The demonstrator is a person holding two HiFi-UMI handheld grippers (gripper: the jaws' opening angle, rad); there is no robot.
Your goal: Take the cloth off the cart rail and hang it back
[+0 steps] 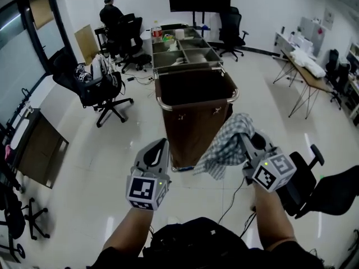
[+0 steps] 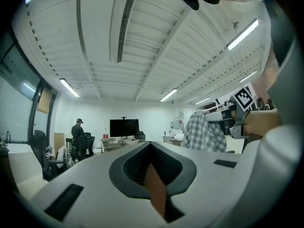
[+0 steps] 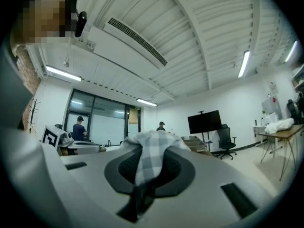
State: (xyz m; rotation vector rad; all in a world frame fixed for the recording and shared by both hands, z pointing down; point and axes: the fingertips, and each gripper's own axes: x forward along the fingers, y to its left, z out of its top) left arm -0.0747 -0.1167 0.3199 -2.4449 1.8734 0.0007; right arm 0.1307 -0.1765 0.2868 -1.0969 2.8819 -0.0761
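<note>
Grey left gripper hovers before the brown cart, just short of its near side, jaws together on nothing. At the cart's near right corner hangs the checked cloth, its top pinched in the closed right gripper.

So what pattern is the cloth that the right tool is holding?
The cloth is a grey-and-white check, shown best in the head view.
</note>
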